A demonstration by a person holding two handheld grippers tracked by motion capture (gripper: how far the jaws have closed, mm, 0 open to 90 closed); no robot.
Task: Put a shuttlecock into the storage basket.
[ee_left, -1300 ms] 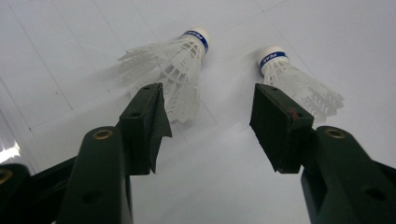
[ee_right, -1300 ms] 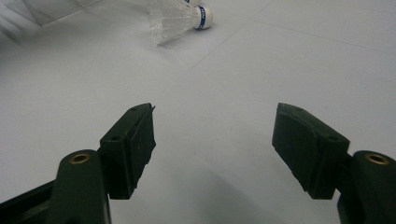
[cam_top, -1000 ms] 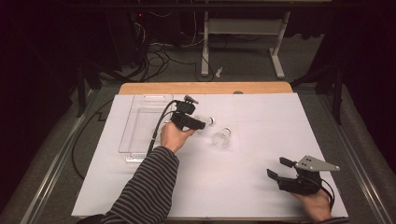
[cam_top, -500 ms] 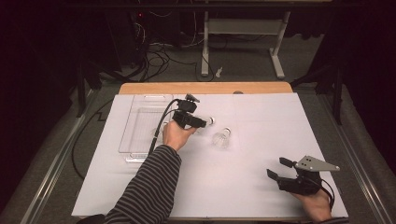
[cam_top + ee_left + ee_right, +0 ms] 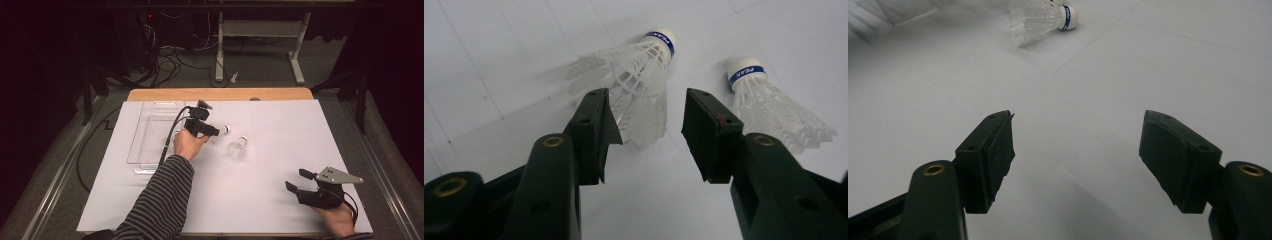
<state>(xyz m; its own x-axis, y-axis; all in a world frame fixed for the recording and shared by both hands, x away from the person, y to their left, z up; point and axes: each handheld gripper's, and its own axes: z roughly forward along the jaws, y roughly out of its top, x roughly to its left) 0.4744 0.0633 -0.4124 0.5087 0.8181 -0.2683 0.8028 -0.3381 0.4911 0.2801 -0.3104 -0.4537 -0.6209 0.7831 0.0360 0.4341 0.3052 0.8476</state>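
White plastic feathers and a cork head with a blue band make up the shuttlecock [image 5: 634, 80] that lies on its side on the white sheet of the worktop [image 5: 250, 200], a little behind the middle and toward the left edge. The left tool [image 5: 216, 132] points at it, and its jaws have just been closing: they stand half apart, one on each side of the skirt, but the pads do not press on it yet. I think the hand comes in low from the wide end because the soft skirt is easier to pinch than the round head. A second shuttlecock [image 5: 237, 148] rests just beside the first one. A clear tray [image 5: 150, 135] waits near the left edge, probably as the place for both. The right tool [image 5: 303, 186] rests near the front right corner, its jaws wide apart and holding nothing, out of the way.
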